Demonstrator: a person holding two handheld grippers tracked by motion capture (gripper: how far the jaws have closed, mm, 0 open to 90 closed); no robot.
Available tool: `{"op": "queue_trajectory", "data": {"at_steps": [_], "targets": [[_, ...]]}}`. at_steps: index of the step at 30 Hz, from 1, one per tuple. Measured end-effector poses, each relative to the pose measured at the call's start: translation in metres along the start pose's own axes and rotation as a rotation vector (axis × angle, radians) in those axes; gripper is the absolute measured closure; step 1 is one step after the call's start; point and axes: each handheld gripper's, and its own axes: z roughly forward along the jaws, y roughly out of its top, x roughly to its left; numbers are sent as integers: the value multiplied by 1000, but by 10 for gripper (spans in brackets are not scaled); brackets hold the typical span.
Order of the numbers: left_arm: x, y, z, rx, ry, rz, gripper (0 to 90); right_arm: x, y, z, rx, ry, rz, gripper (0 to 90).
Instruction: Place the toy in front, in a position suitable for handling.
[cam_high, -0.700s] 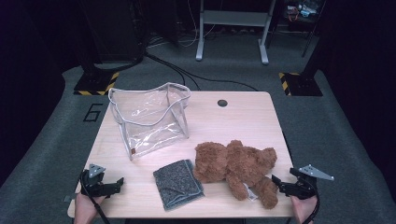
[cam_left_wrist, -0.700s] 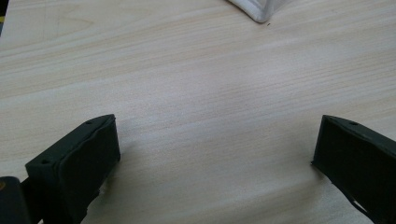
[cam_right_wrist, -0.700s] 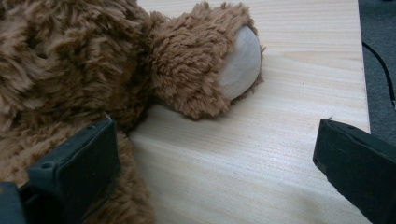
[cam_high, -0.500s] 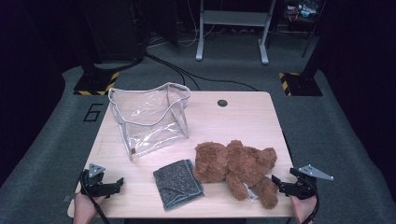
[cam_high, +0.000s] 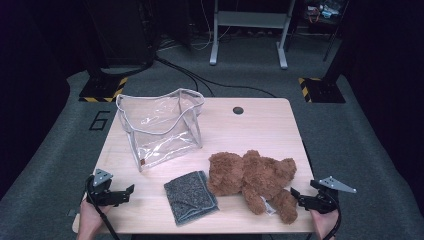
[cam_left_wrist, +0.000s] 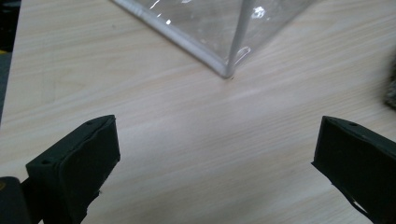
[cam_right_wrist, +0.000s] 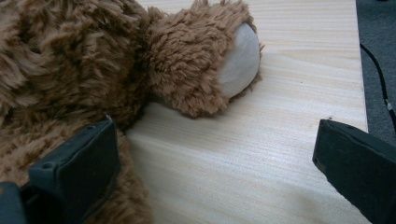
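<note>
A brown teddy bear lies on the wooden table toward the front right; its paw with a pale sole fills the upper part of the right gripper view. A clear plastic bag with grey piping stands open at the back left, and its lower corner sits ahead of my left jaws. A folded grey cloth lies at the front middle. My left gripper rests open at the front left corner, nothing between its jaws. My right gripper is open beside the bear's leg.
A round cable hole sits near the table's back edge. Beyond the table are grey carpet, a white desk frame and cables on the floor. Bare wood lies between the bag and the left gripper.
</note>
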Motion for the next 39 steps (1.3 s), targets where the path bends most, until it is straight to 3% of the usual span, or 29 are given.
{"op": "queue_trajectory", "data": {"at_steps": [5, 14, 17, 23, 24, 27, 29, 34, 39], "targets": [[-10, 16, -1, -45, -9, 17, 3, 0, 0, 0, -2, -4, 1, 1], [-15, 40, 10, -53, -28, 26, 53, 1, 0, 0, -4, -8, 1, 1], [-16, 46, 15, -69, -13, 39, 160, 1, 0, 0, -3, -9, 0, 1], [-17, 56, 22, -132, 18, 20, 359, 1, 0, 1, 3, -13, -3, 1], [-15, 58, 22, -127, 28, 40, 384, 1, 0, 1, 3, -13, -3, 1], [-13, 61, 25, -145, 49, 52, 462, 1, 0, 1, 5, -14, -3, 2], [-13, 61, 28, -158, 56, 34, 509, 2, 0, 1, 5, -13, -2, 2], [-9, 62, 31, -159, 28, 19, 638, 2, 0, 1, 8, -18, -3, 3], [-10, 64, 34, -154, 17, 43, 785, 2, 0, 1, 8, -18, -4, 4]]}}
